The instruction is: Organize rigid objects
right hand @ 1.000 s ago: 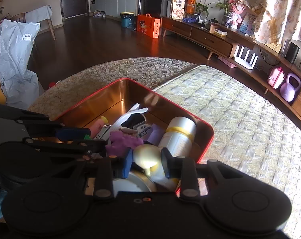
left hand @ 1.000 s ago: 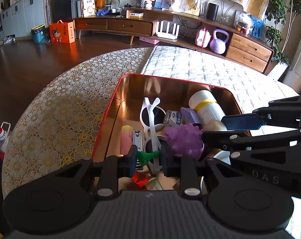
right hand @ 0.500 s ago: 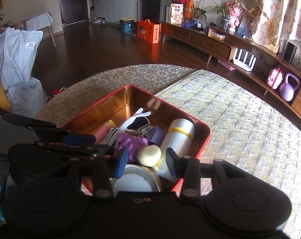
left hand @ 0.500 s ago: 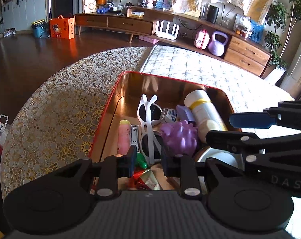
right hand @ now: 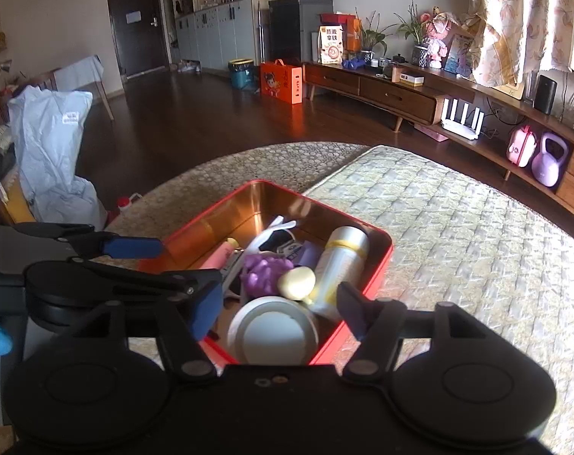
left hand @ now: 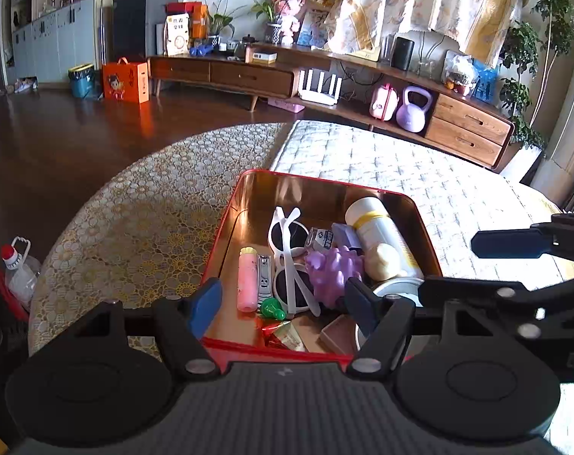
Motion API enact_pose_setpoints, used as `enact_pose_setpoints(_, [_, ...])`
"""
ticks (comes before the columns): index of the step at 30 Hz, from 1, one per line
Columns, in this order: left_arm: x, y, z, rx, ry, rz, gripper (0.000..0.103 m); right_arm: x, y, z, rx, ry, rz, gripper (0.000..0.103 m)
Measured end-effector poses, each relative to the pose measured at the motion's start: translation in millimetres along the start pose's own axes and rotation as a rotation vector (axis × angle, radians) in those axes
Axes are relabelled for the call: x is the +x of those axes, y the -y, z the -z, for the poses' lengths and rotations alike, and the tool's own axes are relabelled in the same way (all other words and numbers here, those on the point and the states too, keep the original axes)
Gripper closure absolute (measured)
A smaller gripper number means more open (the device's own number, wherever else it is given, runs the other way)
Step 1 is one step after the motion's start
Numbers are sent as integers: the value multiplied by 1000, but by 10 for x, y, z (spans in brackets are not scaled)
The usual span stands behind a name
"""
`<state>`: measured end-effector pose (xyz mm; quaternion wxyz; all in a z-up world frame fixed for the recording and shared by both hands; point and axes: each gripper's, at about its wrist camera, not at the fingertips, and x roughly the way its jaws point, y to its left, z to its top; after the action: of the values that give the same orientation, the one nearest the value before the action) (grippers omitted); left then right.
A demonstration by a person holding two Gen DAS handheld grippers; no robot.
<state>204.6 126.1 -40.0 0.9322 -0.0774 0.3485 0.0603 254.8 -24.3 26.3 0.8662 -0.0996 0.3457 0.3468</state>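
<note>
- Both sets of fingers have just been spreading and now stand apart over the red tin (left hand: pixel 226 227), gripping nothing: the left gripper (left hand: pixel 283 307) at its near edge, the right gripper (right hand: pixel 283 303) at its near right corner.
- Inside the tin, against its left wall, lies a pink tube (left hand: pixel 247 280), with nail clippers (left hand: pixel 264 275) touching it.
- Just right of those, white sunglasses (left hand: pixel 287 250) and, near the tin's front edge, a small green piece (left hand: pixel 271 308).
- Mid-tin sits a knobbly purple toy (left hand: pixel 334 269) (touching the sunglasses).
- By the tin's right wall, a cream egg-shaped thing (left hand: pixel 381 259) rests on a white bottle (left hand: pixel 374 223); a round lidded can (right hand: pixel 273 331) fills the near right corner.
</note>
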Motion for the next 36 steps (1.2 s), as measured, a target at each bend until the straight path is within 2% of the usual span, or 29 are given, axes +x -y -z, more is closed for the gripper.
enact_pose_setpoints(5, [-201, 34, 45, 30, 42, -5, 23, -218, -2, 76, 19, 42, -13, 22])
enact_pose_setpoints(10, [-401, 17, 108, 24, 75, 16, 14, -451, 7, 175, 50, 97, -21, 4])
enact_pose_setpoints(12, [-466, 13, 139, 23, 85, 15, 11, -539, 20, 218, 59, 121, -19, 0])
enact_pose_setpoints(16, [-551, 28, 190, 24, 103, 7, 0, -670, 61, 298, 81, 153, -9, 0])
enact_pose_setpoints(24, [-684, 20, 257, 11, 101, -6, 0, -783, 114, 458, 134, 203, 30, 0])
enact_pose_setpoints(36, [-767, 65, 389, 23, 98, -32, 0, -748, 41, 678, 128, 171, 26, 0])
